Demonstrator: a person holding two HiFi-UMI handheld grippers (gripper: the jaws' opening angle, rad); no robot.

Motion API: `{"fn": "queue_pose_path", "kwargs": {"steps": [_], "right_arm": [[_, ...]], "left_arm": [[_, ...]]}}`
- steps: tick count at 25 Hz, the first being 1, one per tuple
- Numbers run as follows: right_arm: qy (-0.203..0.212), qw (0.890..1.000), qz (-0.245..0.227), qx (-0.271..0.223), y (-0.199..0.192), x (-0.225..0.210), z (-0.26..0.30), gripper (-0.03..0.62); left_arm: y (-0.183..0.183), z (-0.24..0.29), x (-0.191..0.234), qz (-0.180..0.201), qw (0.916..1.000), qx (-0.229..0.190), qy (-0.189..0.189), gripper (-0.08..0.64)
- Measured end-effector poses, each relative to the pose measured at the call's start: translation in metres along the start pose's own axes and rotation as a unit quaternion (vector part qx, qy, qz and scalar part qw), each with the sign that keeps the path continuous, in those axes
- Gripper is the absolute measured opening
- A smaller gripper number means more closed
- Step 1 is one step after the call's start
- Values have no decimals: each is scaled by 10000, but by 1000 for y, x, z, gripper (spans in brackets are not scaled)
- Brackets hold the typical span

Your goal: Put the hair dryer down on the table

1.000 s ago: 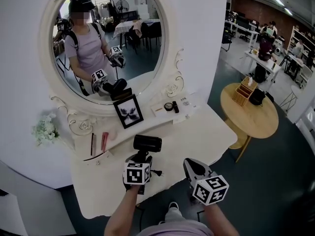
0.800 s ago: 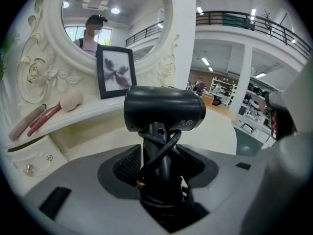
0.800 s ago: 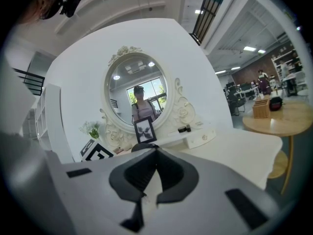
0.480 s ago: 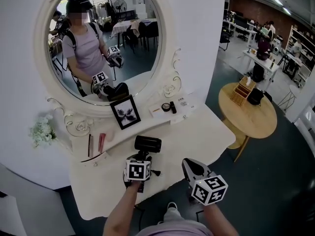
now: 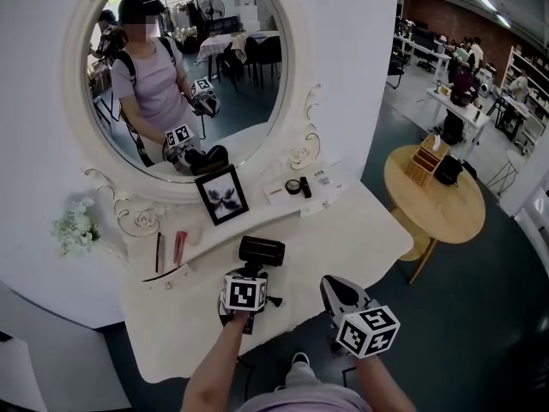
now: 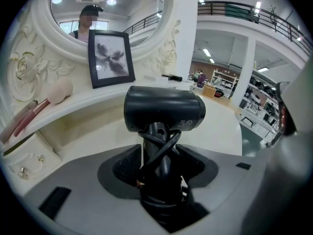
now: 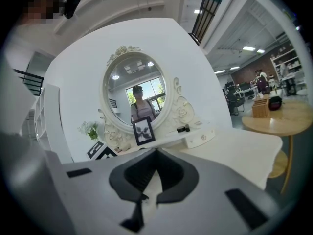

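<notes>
The left gripper [image 6: 159, 166] clamps the hair dryer's [image 6: 164, 109] cord-wrapped handle, holding it upright over the table [image 5: 360, 230], before the picture frame [image 6: 110, 58]. The right gripper [image 7: 157, 153] hangs empty, jaws together.

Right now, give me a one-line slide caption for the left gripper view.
Left gripper shut on the cord-wrapped handle of the hair dryer, barrel over the white table, framed picture behind.
</notes>
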State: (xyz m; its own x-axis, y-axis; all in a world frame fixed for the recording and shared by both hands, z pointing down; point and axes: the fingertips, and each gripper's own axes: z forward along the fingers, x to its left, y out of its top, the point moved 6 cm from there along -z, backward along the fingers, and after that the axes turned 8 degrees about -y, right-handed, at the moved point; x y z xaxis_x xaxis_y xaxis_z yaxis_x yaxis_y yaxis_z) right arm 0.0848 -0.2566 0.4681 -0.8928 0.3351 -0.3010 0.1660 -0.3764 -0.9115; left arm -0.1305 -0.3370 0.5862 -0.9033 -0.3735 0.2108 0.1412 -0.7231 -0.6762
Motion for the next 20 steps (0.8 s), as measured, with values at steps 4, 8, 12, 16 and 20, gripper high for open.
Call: {"fn": "queue_pose_path", "kwargs": {"steps": [4, 8, 12, 16, 20], "right_arm": [[27, 10000, -11, 10, 0, 2, 1, 2], [32, 10000, -10, 11, 0, 3, 0, 2], [48, 10000, 1, 4, 0, 4, -1, 2], [52, 10000, -8, 15, -1, 5, -2, 2], [62, 10000, -5, 7, 0, 6, -2, 2]], "left_arm": [[3, 2, -2, 124, 9998, 118, 35, 222], [3, 4, -2, 112, 9997, 207, 44, 222], [3, 5, 0, 55, 9996, 278, 16, 222], [2, 9, 0, 76, 9994, 337, -28, 222], [2, 11, 0, 77, 9988, 474, -36, 224]]}}
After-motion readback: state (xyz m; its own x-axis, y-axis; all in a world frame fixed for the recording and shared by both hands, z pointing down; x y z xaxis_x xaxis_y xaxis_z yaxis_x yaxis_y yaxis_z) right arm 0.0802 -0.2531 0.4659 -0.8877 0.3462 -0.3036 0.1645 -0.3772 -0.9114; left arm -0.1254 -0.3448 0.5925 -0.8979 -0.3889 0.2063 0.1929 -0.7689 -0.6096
